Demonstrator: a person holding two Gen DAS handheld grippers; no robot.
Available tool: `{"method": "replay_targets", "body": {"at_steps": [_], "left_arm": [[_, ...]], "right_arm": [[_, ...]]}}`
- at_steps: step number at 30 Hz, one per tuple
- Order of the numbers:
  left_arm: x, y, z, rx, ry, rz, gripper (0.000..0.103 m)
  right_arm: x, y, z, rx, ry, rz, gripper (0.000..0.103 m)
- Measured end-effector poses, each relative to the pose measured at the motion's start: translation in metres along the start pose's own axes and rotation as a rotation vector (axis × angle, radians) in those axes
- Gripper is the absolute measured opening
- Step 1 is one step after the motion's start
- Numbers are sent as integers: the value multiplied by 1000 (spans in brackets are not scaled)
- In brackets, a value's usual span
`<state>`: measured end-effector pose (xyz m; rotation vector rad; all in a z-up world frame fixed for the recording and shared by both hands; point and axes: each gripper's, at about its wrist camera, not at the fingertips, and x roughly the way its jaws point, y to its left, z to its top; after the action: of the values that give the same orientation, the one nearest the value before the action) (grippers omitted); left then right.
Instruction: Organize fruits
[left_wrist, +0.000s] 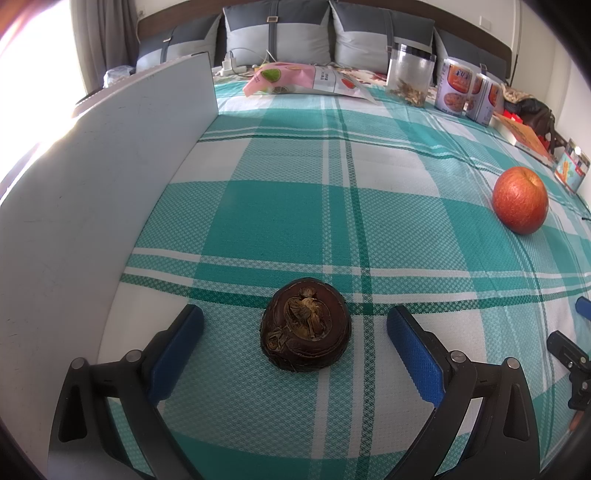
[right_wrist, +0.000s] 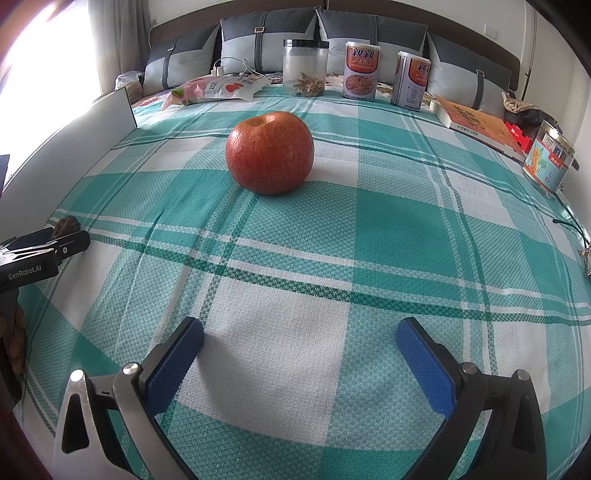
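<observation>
Left to right: the left gripper (left_wrist: 295, 325) is standing wide open, holding nothing, its blue pads flanking the dark brown fruit (left_wrist: 306, 325) at 6 o'clock on the checked cloth (left_wrist: 295, 206). The apple (right_wrist: 270, 153) is lying at 12 o'clock before the wide-open, empty right gripper (right_wrist: 300, 338). Judged: neither fruit gathered yet.

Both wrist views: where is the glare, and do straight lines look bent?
Left wrist view: window glare washes out the upper left and the white board; the plaid cloth bows. Right wrist view: same glare at left; stripes curve around the sharp apple.
</observation>
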<state>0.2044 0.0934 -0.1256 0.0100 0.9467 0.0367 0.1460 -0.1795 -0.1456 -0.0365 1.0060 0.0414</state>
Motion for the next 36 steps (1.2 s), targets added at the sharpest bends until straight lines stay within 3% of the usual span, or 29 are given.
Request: {"method": "replay_targets", "body": {"at_steps": [29,31,34,36], "left_arm": [[1,0,0,-3,1,-6,100],[0,2,0,-3,6,-32,100],[-6,10,1,44,37,-144,100],[-9,14,1,20,35,-203,99]], "right_arm": [[0,-1,0,0,0,1,103],[0,-1,0,0,0,1,103],[0,-1,0,1,0,1,103],[0,0,1,0,0,1,103]]}}
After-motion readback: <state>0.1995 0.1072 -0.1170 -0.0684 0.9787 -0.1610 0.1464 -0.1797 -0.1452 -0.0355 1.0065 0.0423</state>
